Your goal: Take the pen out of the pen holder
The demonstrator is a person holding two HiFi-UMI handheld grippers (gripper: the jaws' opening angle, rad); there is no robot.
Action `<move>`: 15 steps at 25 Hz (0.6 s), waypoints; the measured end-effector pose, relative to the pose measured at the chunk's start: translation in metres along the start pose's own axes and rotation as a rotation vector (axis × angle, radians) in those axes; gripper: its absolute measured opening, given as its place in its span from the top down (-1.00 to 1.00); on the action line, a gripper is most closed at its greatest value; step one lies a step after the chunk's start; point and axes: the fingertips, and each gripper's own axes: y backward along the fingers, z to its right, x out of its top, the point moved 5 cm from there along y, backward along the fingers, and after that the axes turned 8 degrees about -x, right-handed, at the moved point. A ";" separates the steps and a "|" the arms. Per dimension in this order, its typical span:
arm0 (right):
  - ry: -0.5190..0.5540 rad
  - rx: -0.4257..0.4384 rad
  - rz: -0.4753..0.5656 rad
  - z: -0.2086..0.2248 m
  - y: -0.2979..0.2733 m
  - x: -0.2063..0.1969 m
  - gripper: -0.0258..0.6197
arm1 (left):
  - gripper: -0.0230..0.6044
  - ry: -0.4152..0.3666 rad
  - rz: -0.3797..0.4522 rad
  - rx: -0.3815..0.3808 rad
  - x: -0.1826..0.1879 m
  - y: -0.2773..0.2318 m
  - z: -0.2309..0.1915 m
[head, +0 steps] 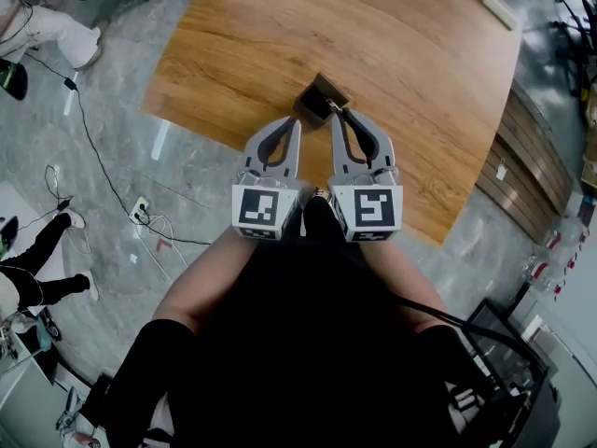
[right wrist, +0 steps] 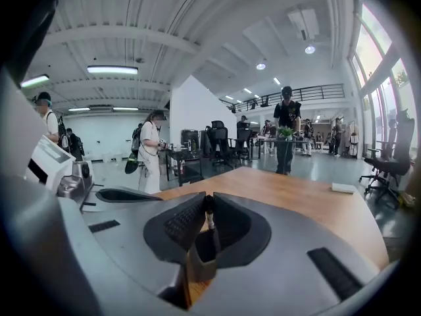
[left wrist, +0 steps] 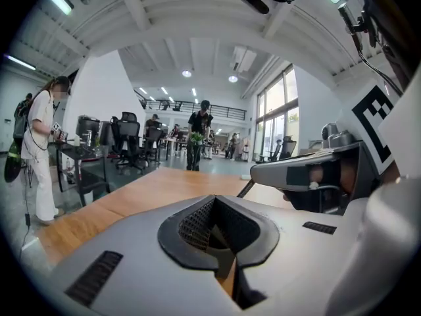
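The dark square pen holder (head: 315, 96) stands near the front edge of the wooden table (head: 392, 54). My right gripper (head: 333, 112) hangs just above its right side, shut on a thin dark pen (right wrist: 208, 214). That pen stands upright between the pads, with the holder (right wrist: 200, 261) right below it. In the left gripper view the pen (left wrist: 248, 189) slants down from the right gripper's tip. My left gripper (head: 298, 119) is next to the holder's left side, jaws together and nothing seen between them (left wrist: 214, 201).
A small white block (head: 498, 10) lies on the table's far right corner. Beyond the table are office chairs and desks (left wrist: 125, 140), a person in white (left wrist: 39, 157) and a person in black with a plant (right wrist: 287, 133). Cables lie on the floor (head: 103, 166) to the left.
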 end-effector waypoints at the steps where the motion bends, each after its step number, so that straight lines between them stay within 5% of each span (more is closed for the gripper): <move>1: 0.002 0.001 0.015 0.000 0.004 0.008 0.80 | 0.91 -0.007 0.013 0.001 0.007 0.001 0.000; 8: -0.006 0.022 0.086 -0.008 0.028 0.054 0.80 | 0.91 -0.039 0.059 0.007 0.038 0.009 0.004; 15: 0.042 0.016 -0.008 -0.006 0.005 0.005 0.80 | 0.91 0.001 0.049 0.034 0.027 0.005 -0.003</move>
